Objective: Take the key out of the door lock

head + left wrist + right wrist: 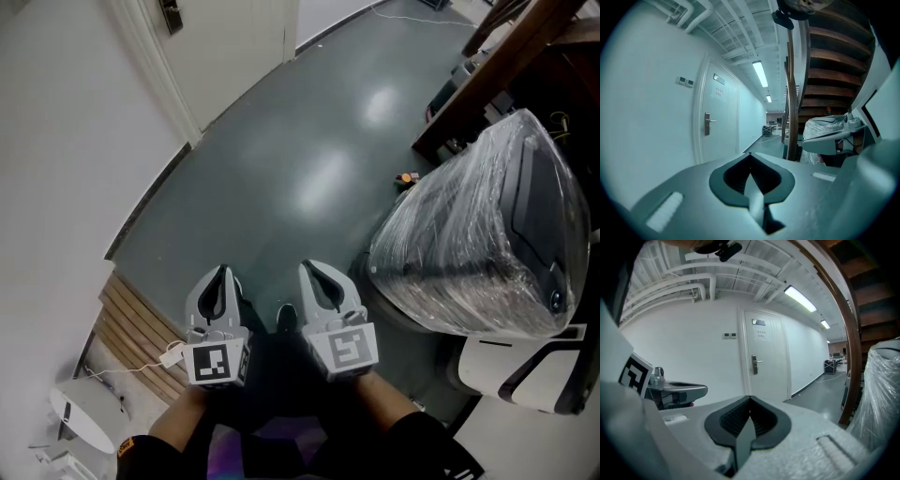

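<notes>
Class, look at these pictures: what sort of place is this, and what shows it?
Probably a corridor in an office-like building: a white door with a lever handle, ceiling strip lights along a long hallway, and a wooden staircase.

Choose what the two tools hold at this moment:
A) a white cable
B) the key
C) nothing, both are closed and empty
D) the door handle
C: the left tool and the right tool each show jaws closed together with nothing between them, and the door stands apart from both.
</notes>
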Motion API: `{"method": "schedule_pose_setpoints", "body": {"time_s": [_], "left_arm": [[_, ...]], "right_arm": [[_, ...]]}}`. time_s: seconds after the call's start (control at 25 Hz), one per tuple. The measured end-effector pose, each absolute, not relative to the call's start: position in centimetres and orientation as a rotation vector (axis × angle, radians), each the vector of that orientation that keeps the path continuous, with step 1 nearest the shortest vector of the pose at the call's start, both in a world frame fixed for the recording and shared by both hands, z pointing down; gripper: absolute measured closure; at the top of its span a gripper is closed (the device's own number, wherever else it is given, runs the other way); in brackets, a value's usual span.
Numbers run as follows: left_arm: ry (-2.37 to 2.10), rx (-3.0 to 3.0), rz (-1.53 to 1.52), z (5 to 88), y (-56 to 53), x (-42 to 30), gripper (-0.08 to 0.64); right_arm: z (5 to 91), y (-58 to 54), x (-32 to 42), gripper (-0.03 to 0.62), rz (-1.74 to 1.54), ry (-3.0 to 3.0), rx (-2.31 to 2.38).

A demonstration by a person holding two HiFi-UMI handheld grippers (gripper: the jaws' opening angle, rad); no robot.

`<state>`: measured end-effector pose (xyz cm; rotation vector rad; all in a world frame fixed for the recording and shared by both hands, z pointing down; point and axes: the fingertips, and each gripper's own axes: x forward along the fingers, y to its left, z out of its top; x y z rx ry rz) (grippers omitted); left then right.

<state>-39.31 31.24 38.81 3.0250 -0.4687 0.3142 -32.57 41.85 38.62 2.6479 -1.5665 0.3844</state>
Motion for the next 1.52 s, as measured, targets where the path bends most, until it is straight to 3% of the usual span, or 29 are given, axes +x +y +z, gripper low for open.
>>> {"method": "schedule_pose_setpoints", "body": {"time_s": [0.28, 0.64, 1.12, 1.52], "left_arm": [[-0.486, 2.997, 0.346, 40.0, 29.4, -37.4, 0.541], [-0.383, 2.978, 0.347, 40.5, 24.5, -29.3, 0.541], [-0.25, 2.982, 0.302, 39.0, 12.6, -18.7, 0.541], [-0.333, 2.982, 0.24, 38.0, 3.0, -14.6, 0.541]], "right_arm": [[39.7, 41.2, -29.8, 0.6, 0.441, -1.52, 2.674], [39.9, 37.6, -22.5, 0.6, 0.47, -1.387, 2.722], [38.4, 24.6, -13.0, 0.6, 0.456, -1.297, 2.716], [37.2, 13.0, -6.2, 0.6, 0.385, -1.293, 2.671]]}}
